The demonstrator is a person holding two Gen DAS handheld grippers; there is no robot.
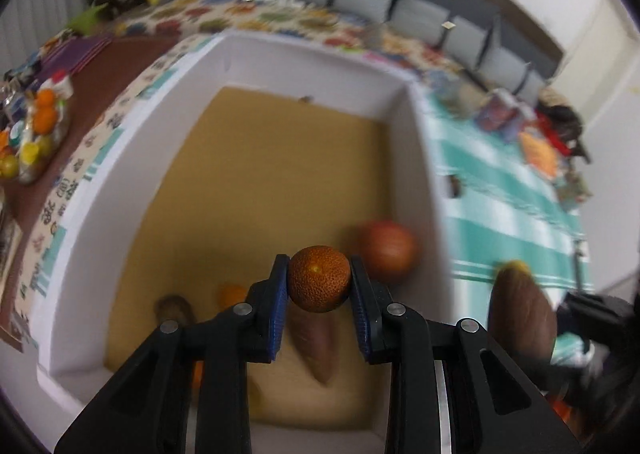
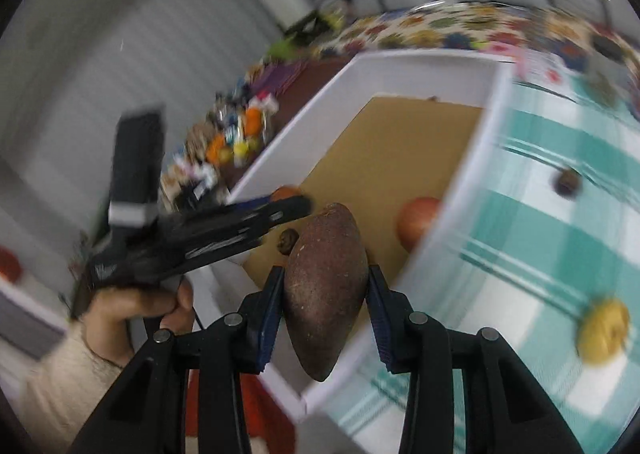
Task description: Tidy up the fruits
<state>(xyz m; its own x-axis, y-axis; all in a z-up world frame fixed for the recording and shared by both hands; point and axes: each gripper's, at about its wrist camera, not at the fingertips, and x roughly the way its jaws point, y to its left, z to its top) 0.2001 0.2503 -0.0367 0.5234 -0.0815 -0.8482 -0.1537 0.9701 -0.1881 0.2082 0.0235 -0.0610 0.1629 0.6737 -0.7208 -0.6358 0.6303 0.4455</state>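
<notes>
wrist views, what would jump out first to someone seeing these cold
The left claw is clamped on a small orange above the white box. The right claw grips a brown pointed fruit near the box's edge. A red apple lies inside the box, and a yellow fruit sits on the teal checked cloth.

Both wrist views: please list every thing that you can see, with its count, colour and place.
Box: one, white walls, tan floor, on checked cloth.
Orange: one, orange, between left gripper's pads.
Brown fruit: one, reddish-brown, long, between right gripper's pads.
Apple: one, red, inside box by right wall.
Yellow fruit: one, on cloth outside box.
Cloth: one, teal and white checks.
Left gripper: black, blue pads, shut.
Right gripper: same, shut.
Hand: one, holding left gripper.
</notes>
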